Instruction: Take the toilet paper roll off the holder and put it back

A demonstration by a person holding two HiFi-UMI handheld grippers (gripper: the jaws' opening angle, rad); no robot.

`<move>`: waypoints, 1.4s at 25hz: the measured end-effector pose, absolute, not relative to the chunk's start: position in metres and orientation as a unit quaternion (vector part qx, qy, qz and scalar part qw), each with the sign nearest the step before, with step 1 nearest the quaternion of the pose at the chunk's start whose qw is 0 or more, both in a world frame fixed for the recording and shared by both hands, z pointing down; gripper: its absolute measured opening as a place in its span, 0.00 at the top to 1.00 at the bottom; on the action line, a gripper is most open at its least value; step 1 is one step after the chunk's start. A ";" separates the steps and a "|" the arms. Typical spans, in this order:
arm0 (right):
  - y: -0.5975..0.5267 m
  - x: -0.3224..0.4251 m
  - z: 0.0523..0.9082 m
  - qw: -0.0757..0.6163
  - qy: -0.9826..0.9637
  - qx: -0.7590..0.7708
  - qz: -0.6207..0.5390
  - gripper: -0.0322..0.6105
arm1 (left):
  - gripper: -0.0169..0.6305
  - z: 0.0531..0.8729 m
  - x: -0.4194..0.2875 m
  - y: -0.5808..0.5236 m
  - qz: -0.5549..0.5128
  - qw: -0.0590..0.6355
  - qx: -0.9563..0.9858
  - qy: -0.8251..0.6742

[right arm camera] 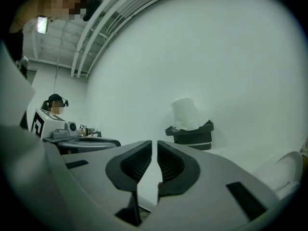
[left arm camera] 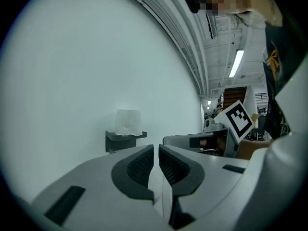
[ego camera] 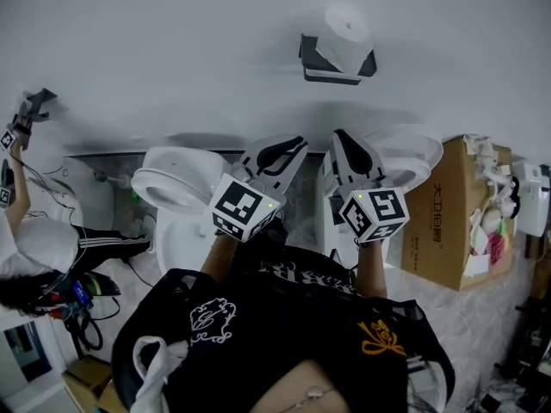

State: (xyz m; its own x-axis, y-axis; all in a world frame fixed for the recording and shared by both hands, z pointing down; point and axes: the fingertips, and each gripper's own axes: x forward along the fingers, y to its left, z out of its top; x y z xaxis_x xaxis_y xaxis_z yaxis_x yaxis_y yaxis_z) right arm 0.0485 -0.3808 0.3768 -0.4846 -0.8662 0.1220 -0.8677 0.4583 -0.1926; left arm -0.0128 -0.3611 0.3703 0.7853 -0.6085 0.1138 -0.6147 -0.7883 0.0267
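Note:
A white toilet paper roll (ego camera: 346,34) stands upright on a dark holder (ego camera: 337,65) fixed to the white wall, above and beyond both grippers. My left gripper (ego camera: 295,144) and right gripper (ego camera: 339,136) are held side by side below it, well short of the holder and pointing up at the wall. In the left gripper view the roll (left arm camera: 128,121) sits on the holder (left arm camera: 124,139) beyond the left gripper (left arm camera: 156,149), whose jaws are shut with nothing between them. In the right gripper view the roll (right arm camera: 185,114) and holder (right arm camera: 191,134) lie up and to the right of the shut, empty right gripper (right arm camera: 154,144).
Two white toilets (ego camera: 172,183) (ego camera: 415,155) stand below the grippers. A cardboard box (ego camera: 452,222) with packaging is at the right. Another person (ego camera: 39,243) with grippers is at the far left. The right gripper's marker cube (left arm camera: 238,118) shows in the left gripper view.

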 end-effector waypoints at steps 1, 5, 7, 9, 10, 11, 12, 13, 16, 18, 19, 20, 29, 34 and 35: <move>-0.388 0.047 0.374 0.005 -0.855 0.508 0.108 0.85 | 0.91 0.370 -0.015 -0.366 0.048 0.031 0.945 -0.323; -0.417 0.052 0.358 0.012 -0.851 0.522 0.064 0.78 | 0.91 0.370 -0.016 -0.383 0.042 0.032 0.947 -0.315; -0.432 0.059 0.348 0.013 -0.846 0.532 0.038 0.72 | 0.91 0.370 -0.012 -0.389 0.041 0.030 0.949 -0.310; -0.448 0.067 0.340 0.018 -0.839 0.543 0.015 0.67 | 0.91 0.370 -0.009 -0.393 0.040 0.028 0.951 -0.304; -0.458 0.069 0.336 0.022 -0.836 0.549 0.006 0.65 | 0.91 0.370 -0.010 -0.396 0.039 0.028 0.952 -0.302; -0.468 0.070 0.333 0.026 -0.832 0.554 0.000 0.64 | 0.91 0.370 -0.012 -0.399 0.039 0.028 0.953 -0.299; -0.479 0.071 0.329 0.030 -0.829 0.559 -0.005 0.61 | 0.91 0.370 -0.014 -0.402 0.039 0.029 0.953 -0.298; -0.489 0.072 0.326 0.032 -0.825 0.563 -0.008 0.59 | 0.91 0.370 -0.017 -0.405 0.040 0.029 0.954 -0.297; -0.514 0.077 0.319 0.040 -0.819 0.572 -0.012 0.53 | 0.91 0.370 -0.020 -0.410 0.041 0.030 0.954 -0.295; -0.528 0.079 0.317 0.047 -0.816 0.576 -0.014 0.50 | 0.91 0.371 -0.020 -0.413 0.042 0.030 0.954 -0.295; -0.535 0.079 0.317 0.053 -0.815 0.576 -0.015 0.49 | 0.91 0.371 -0.021 -0.414 0.043 0.030 0.954 -0.295; -0.542 0.079 0.318 0.060 -0.815 0.577 -0.015 0.46 | 0.91 0.372 -0.021 -0.416 0.044 0.031 0.954 -0.295; -0.576 0.074 0.334 0.111 -0.809 0.577 -0.014 0.39 | 0.91 0.378 -0.020 -0.419 0.050 0.035 0.954 -0.294; -0.584 0.075 0.337 0.108 -0.800 0.590 -0.010 0.41 | 0.91 0.379 -0.023 -0.420 0.053 0.037 0.953 -0.297; -0.586 0.077 0.336 0.104 -0.797 0.595 -0.009 0.46 | 0.91 0.379 -0.024 -0.421 0.053 0.038 0.952 -0.298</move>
